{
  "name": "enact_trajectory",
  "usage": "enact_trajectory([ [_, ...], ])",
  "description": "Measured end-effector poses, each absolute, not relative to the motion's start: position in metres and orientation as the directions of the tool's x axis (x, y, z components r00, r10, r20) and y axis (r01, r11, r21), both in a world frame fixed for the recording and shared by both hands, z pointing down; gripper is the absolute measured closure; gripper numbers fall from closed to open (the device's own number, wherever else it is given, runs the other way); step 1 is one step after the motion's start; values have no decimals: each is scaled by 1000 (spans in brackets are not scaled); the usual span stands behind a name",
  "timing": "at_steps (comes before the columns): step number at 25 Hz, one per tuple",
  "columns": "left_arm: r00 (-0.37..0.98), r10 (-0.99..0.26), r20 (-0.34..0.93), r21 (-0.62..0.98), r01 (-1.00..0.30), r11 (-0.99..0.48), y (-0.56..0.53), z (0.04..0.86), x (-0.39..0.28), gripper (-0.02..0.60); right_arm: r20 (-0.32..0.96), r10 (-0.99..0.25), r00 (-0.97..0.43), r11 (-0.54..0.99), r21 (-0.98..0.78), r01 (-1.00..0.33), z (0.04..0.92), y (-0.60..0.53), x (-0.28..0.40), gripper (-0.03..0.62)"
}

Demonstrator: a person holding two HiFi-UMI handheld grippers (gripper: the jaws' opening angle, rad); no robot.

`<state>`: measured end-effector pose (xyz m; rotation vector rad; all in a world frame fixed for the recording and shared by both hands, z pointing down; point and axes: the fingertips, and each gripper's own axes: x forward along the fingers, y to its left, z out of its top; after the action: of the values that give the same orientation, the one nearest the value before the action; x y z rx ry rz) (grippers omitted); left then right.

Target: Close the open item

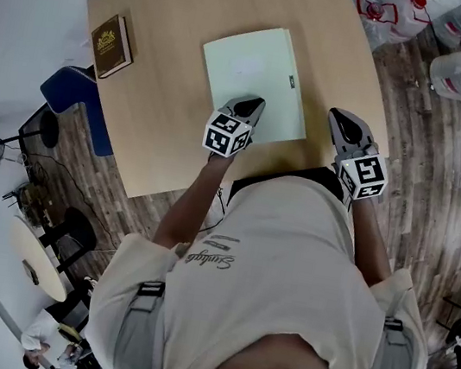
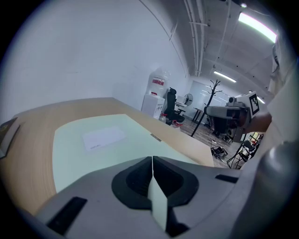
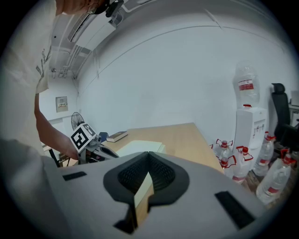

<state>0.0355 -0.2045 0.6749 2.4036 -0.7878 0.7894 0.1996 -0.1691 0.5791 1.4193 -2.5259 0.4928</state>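
Lying flat with its cover down near the middle of the wooden worktop [image 1: 180, 13] is a pale green folder [image 1: 253, 74], a white label on its cover and a small dark tab at its 3 o'clock edge; the left gripper [image 1: 253, 104] hangs over the folder's 6 o'clock corner, and whether it touches the cover cannot be told; in the left gripper view its fingers [image 2: 117, 182] are pressed together along one seam with nothing between them, the green cover showing through the slit behind the tips; the right gripper [image 1: 341, 116] sits over bare wood just beside the folder at its 4 o'clock, apart from it; its fingers [image 3: 187, 186] likewise meet at the tips and hold nothing; a brown book [image 1: 111, 45] lies at the folder's 9 o'clock, well apart, near the worktop's edge; water bottles [image 1: 459, 73] stand on the floor at 2 o'clock.
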Motion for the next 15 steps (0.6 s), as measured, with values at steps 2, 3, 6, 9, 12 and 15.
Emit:
enact_trajectory([
  [2, 664, -365, 652, 262, -649, -714, -204, 676, 36, 566, 335, -786, -519, 482, -192, -855, 581, -169, 201, 599],
  [3, 664, -363, 654, 263, -649, -714, -204, 677, 36, 566, 336, -785, -520, 483, -194, -854, 582, -170, 201, 599],
  [6, 664, -357, 657, 265, -647, -715, -204, 679, 36, 566, 334, -781, -528, 490, -195, -849, 583, -174, 199, 599],
  [9, 655, -348, 671, 246, -639, -728, -202, 682, 38, 566, 332, -775, -538, 500, -199, -843, 583, -178, 195, 599],
  [12, 632, -328, 702, 206, -621, -756, -198, 689, 40, 566, 331, -769, -547, 508, -203, -837, 584, -180, 192, 599],
  [15, 597, -314, 738, 151, -600, -786, -194, 696, 43, 565, 330, -767, -551, 511, -206, -835, 585, -180, 191, 599],
])
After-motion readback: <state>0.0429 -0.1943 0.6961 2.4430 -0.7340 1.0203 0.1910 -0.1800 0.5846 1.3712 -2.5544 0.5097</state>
